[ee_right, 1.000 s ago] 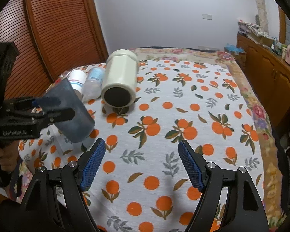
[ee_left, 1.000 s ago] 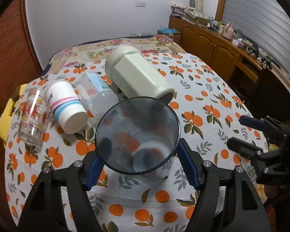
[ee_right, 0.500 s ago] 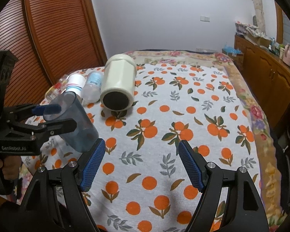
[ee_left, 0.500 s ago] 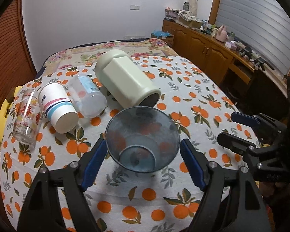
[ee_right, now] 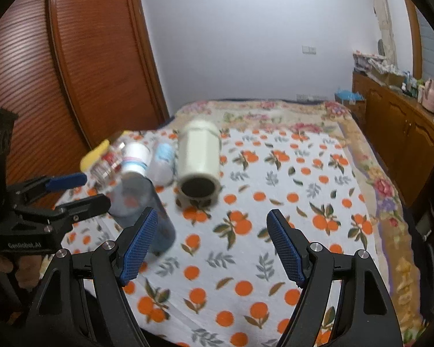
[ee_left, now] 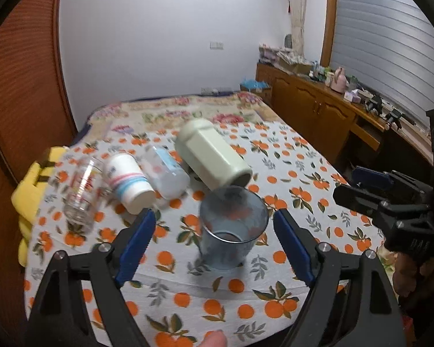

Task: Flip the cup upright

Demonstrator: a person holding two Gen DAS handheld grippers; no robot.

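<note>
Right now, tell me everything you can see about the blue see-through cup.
The blue cup is a translucent, smoky-blue tumbler, plastic by its look, tapering toward its base. It stands upright, mouth up, apparently empty, on the orange-print tablecloth, just in front of the fallen cream container. The left gripper has its jaws open either side, not touching.

White wall point(ee_left: 165, 43), wooden cabinets point(ee_left: 312, 110), slatted door point(ee_right: 95, 66).

Pale green jar point(ee_left: 214, 156), paper cup point(ee_left: 128, 182) lie on tablecloth point(ee_left: 289, 156).

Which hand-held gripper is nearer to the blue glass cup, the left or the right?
Left. The left hand-held gripper is open around the blue glass cup; the right hand-held gripper is open beside it.
</note>
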